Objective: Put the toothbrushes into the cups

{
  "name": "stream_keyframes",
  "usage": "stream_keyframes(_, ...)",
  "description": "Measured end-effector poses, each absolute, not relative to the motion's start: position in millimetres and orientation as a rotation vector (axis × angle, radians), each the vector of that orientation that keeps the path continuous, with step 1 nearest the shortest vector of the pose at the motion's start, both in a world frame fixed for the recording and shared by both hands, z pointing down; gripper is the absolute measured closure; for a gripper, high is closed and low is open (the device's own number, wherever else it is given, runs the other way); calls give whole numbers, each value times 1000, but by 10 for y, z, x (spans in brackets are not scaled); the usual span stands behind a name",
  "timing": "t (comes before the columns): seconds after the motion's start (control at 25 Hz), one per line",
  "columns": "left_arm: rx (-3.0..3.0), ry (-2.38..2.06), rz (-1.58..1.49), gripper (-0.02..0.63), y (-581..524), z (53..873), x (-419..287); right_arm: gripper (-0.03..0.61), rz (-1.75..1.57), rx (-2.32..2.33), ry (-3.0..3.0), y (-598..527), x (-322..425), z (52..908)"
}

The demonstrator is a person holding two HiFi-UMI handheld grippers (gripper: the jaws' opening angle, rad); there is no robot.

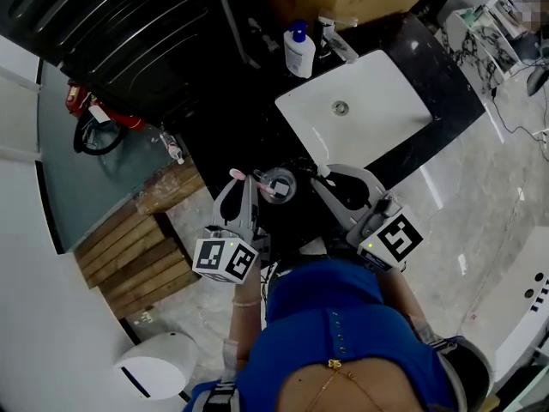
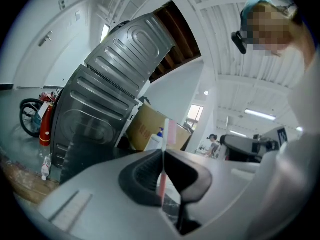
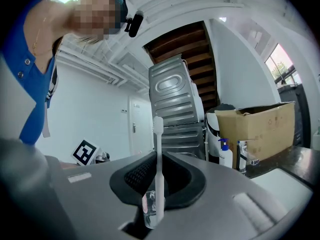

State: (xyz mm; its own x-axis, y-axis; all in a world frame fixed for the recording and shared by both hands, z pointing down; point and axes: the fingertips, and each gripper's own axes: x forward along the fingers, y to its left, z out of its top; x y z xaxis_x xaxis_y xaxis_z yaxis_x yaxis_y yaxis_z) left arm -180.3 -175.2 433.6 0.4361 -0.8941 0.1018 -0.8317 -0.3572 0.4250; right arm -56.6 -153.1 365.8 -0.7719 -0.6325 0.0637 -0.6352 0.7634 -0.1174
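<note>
My left gripper (image 1: 247, 187) is shut on a pink toothbrush (image 1: 238, 176), which in the left gripper view stands upright between the dark pads (image 2: 171, 131). Its lower end reaches toward a clear cup (image 1: 280, 185) on the black counter (image 1: 232, 136), just right of that gripper. On the cup's other side, my right gripper (image 1: 333, 181) is shut on a white toothbrush (image 1: 323, 171). The right gripper view shows this brush (image 3: 158, 134) head up between the jaws, with the clear cup (image 3: 149, 210) low behind it.
A white sink (image 1: 377, 101) with a faucet (image 1: 336, 41) and a blue-capped soap bottle (image 1: 299, 50) lies beyond the cup. A dark washing machine (image 1: 129, 24) stands at the back left. On the floor are a wooden pallet (image 1: 141, 251) and a white bin (image 1: 159, 363).
</note>
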Motion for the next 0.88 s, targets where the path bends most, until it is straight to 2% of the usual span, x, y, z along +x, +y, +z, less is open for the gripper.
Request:
stream_keyframes(0.4,2239,-1419,-123,603,-1761,4720,-1608,541,220,1077,-2894,-1529,-466,3717)
stream_keyframes(0.88,2194,-1517,-97,591,-1776,4838,-1733,541,224,1070,-2906,-1493,-434,3706)
